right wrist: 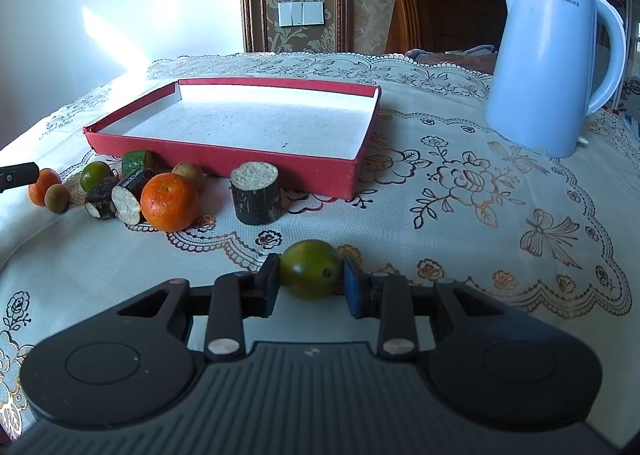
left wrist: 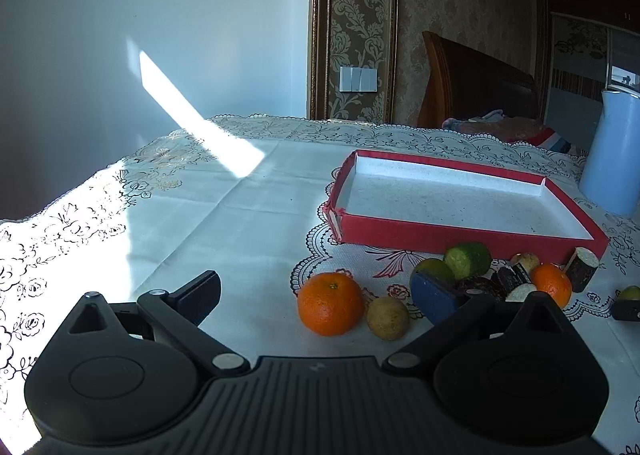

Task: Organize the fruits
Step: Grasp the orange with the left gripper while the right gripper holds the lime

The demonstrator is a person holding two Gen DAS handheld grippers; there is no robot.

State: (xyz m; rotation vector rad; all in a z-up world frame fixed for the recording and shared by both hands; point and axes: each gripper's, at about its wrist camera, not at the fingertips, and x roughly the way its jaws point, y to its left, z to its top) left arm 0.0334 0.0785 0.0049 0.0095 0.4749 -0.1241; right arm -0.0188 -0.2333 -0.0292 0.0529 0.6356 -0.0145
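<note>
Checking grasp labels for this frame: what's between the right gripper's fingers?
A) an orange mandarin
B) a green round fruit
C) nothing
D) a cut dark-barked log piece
B: in the right wrist view the right gripper has both pads pressed on the green round fruit, while the mandarins lie beside the red tray.

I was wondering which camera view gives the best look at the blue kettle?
The right wrist view: the blue kettle stands whole there, with lid, handle and brand mark visible, on the tablecloth right of the red tray. The left wrist view catches only part of its body at the right edge, handle out of frame.
</note>
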